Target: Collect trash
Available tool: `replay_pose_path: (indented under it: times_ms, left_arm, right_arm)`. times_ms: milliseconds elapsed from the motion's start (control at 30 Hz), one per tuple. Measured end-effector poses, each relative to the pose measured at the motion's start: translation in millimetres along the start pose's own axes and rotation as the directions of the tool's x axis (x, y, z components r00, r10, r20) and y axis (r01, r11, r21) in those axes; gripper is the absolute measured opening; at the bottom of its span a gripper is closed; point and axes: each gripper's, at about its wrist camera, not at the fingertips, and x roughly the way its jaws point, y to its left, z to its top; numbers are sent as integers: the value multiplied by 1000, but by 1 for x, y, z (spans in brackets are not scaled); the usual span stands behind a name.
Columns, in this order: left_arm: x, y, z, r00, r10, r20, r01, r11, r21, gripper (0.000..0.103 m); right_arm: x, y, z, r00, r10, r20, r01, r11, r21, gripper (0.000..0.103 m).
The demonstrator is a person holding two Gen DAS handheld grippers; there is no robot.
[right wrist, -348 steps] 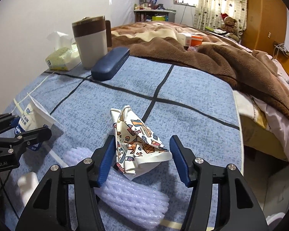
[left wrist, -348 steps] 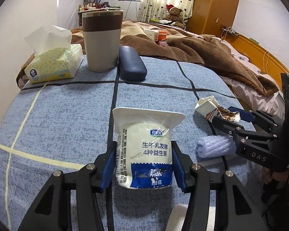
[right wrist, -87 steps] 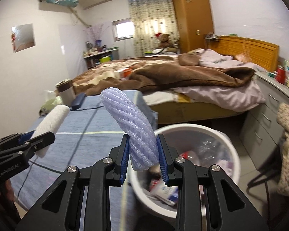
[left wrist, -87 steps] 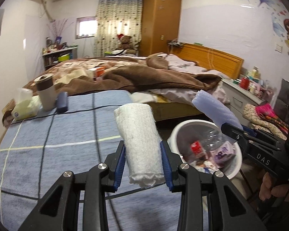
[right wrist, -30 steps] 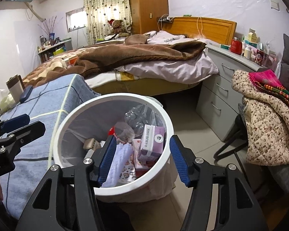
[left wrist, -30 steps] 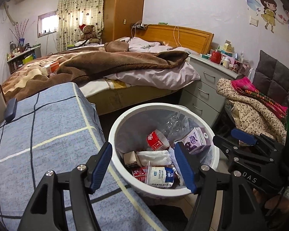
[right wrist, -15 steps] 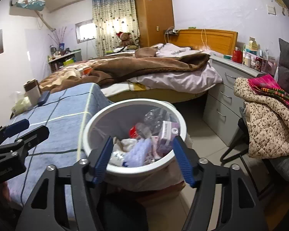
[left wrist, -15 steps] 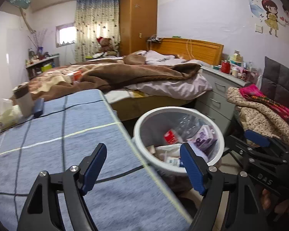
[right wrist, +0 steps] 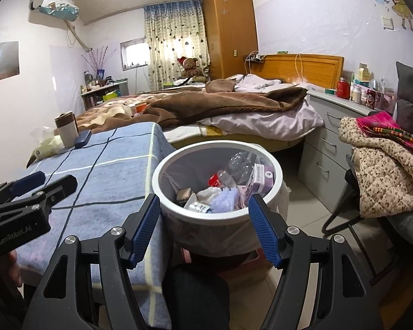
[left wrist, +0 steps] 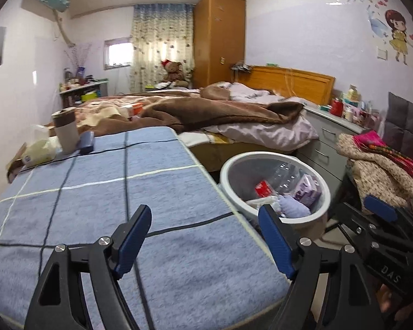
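A white round trash bin [right wrist: 165, 206] stands on the floor beside the blue-cloth table [right wrist: 115, 165]. It holds trash: a purple foam net [right wrist: 225, 196], a purple carton [right wrist: 263, 178], a clear bottle, a white wad. The bin also shows in the left wrist view [left wrist: 228, 189]. My left gripper [left wrist: 205, 236] is open and empty above the table's near right edge. My right gripper [right wrist: 203, 220] is open and empty, just in front of the bin's near rim. Each gripper shows in the other's view: left gripper [right wrist: 38, 184], right gripper [left wrist: 377, 217].
On the table's far left stand a brown-and-white cup [left wrist: 66, 132], a dark glasses case [left wrist: 86, 139] and a tissue pack [left wrist: 37, 151]. A bed with a brown blanket [left wrist: 212, 112] lies behind. Grey drawers [right wrist: 325, 148] and a chair with clothes [right wrist: 382, 170] stand right of the bin.
Both grippers have pulled back and up from the bin, still open and empty. The foam net and white roll they held earlier now lie in the bin.
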Motion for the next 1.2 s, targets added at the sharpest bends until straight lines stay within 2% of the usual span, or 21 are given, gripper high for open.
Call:
replay_pose_path:
  times_ms: [167,467,1200]
  left_arm:
    - [-12,-1,-8,996,88,27,-89,995,52,83]
    - [-21,1,-15,998,59,35,-60,997,47,83]
    - [-25,-5,-16,998,49,33,-51,997,54,83]
  right_arm:
    - [-6,8,-8,1000,3,23,-3,1000,-11,68]
    - [-13,4,-13,999,-30,45,28,999,28,68]
    - [-16,8,-16,999,-26,47,24,999,27,68]
